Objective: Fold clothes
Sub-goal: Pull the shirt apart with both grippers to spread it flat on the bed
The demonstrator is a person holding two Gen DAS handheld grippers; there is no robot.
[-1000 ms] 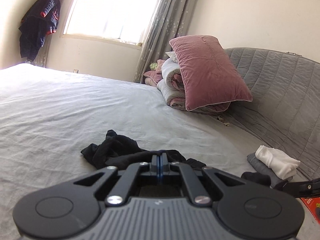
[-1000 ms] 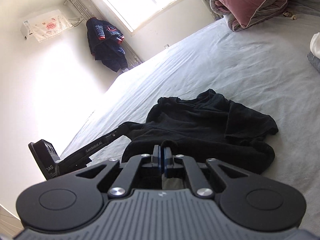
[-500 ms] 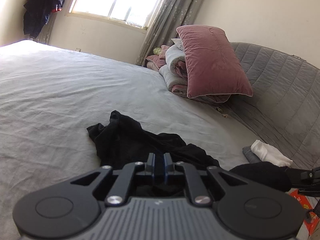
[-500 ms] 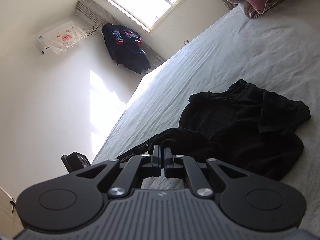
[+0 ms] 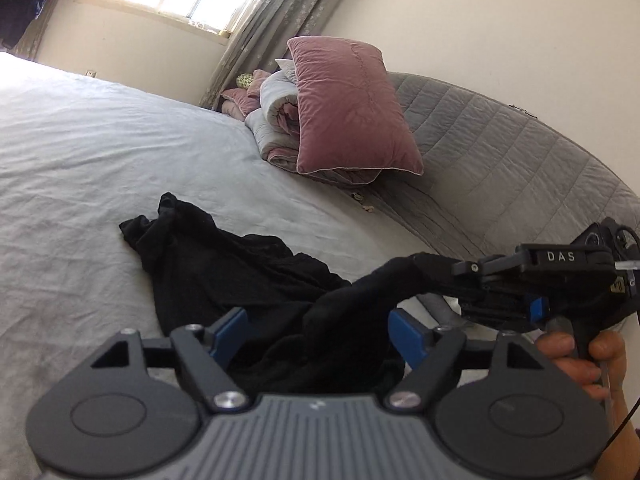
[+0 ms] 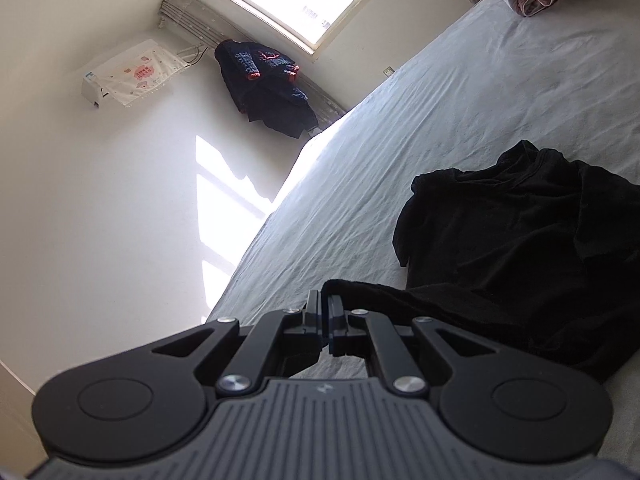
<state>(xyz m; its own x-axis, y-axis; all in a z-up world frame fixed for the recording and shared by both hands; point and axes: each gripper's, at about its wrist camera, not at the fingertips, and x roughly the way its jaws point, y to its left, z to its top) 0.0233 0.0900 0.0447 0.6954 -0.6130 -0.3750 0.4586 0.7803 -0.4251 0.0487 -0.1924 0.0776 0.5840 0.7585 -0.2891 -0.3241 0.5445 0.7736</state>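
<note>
On grey bed [image 5: 100, 152], crumpled black garment [image 5: 224, 264], left claw [image 5: 316, 330] opening around it, right claw [image 6: 325, 312] pinching its edge

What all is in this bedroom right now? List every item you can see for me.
black garment: one, black, crumpled on the bed
bed sheet: one, pale grey
pillow: one, dusty pink, against the headboard
rolled quilt: one, grey and pink, behind the pillow
headboard: one, grey, quilted
curtain: grey, beside the window
hanging jacket: one, dark blue, by the window
air conditioner: one, white, covered, on the wall
left gripper: jaws opening, fabric between them
right gripper: shut on the garment's edge
hand: one, on the right gripper's handle
</note>
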